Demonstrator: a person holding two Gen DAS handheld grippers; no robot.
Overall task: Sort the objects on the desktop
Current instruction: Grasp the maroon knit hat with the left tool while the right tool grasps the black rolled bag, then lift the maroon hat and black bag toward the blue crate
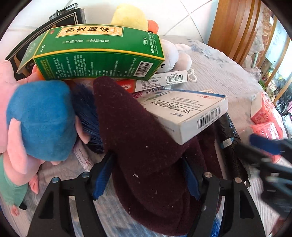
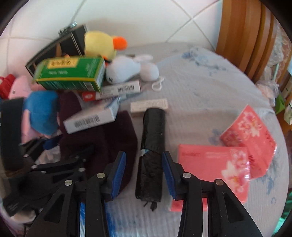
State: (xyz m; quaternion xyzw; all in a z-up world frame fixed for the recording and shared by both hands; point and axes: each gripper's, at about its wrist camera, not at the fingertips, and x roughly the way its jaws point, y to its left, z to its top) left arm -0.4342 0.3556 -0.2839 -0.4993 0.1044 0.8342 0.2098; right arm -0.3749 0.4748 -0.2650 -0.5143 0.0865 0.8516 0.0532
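In the left wrist view my left gripper stands wide over a dark maroon knit cloth. The cloth lies between its blue pads, unbunched. A white medicine box rests on the cloth's far side. In the right wrist view my right gripper straddles a black roll of bags lying lengthwise on the sheet. Its jaws stand narrow: the right pad is at the roll's edge and a strip of sheet shows on the left side.
A green box, flat medicine boxes, a blue-and-pink plush, a yellow duck and a white plush crowd the far left. Two pink tissue packs lie to the right. A wooden headboard stands behind.
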